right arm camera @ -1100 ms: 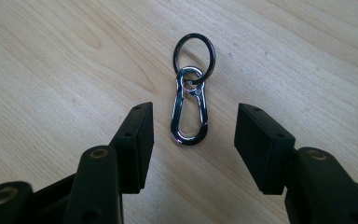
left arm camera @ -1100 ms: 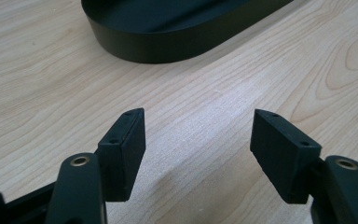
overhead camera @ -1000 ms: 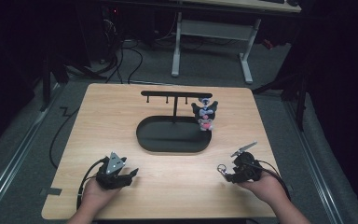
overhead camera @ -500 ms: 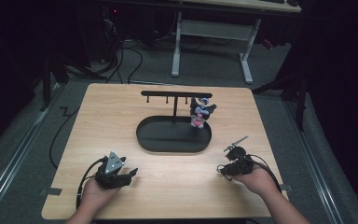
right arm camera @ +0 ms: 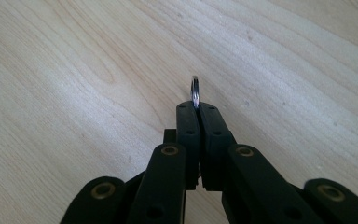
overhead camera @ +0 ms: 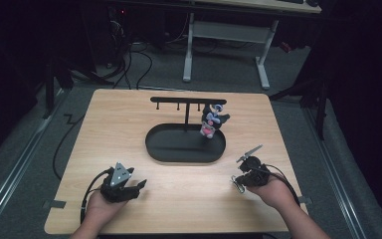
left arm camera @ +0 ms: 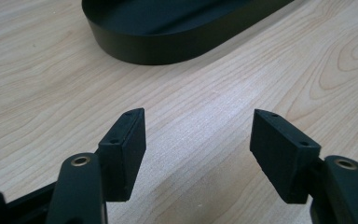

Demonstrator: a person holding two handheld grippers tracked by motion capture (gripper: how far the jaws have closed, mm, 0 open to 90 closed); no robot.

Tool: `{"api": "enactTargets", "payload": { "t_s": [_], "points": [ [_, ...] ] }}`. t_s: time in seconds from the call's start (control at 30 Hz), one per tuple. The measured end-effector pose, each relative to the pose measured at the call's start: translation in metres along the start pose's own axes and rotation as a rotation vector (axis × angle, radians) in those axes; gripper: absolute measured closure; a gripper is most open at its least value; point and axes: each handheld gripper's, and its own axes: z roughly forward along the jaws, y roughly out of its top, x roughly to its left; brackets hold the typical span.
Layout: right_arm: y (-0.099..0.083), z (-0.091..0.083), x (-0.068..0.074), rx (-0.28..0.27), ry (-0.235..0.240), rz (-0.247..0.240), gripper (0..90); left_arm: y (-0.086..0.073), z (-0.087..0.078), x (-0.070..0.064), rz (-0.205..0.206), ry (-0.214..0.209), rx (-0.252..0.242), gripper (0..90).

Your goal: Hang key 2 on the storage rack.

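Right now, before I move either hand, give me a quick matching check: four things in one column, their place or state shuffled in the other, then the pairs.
Things:
1. left gripper
2. right gripper
3. toy keychain
4. black oval tray

States:
A. hangs from the black rack above the tray's right end
B. jaws pressed together on a metal ring
C. lies flat at the middle of the table
D. jaws spread wide, nothing between them

Pairs: 1-D, 2-B, 3-A, 4-C
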Motion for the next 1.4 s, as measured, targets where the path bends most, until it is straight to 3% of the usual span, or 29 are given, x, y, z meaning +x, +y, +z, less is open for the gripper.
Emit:
{"api": "enactTargets", "payload": {
  "t_s": [0.5,0.6,0.7,0.93,1.4],
  "points": [
    [-0.001,0.009,-0.002,0.012,0.001,0.000,88.6,0.000,0.001,-0.002,0.010,-0.002,0.009,36.7],
    [-0.001,0.008,-0.001,0.016,-0.012,-0.019,89.0,0.000,0.000,-0.002,0.008,-0.004,0.005,36.7],
    [-0.001,-0.002,0.001,0.001,-0.014,-0.040,89.1,0.000,-0.001,-0.001,0.007,-0.003,0.003,36.7],
    [-0.001,-0.028,0.001,-0.035,-0.008,-0.031,89.1,-0.001,-0.001,-0.002,0.016,-0.009,-0.018,36.8],
    [0.018,-0.052,-0.001,-0.088,0.004,-0.013,89.1,-0.001,-0.003,0.000,0.011,-0.004,-0.029,36.9]
  ]
}}
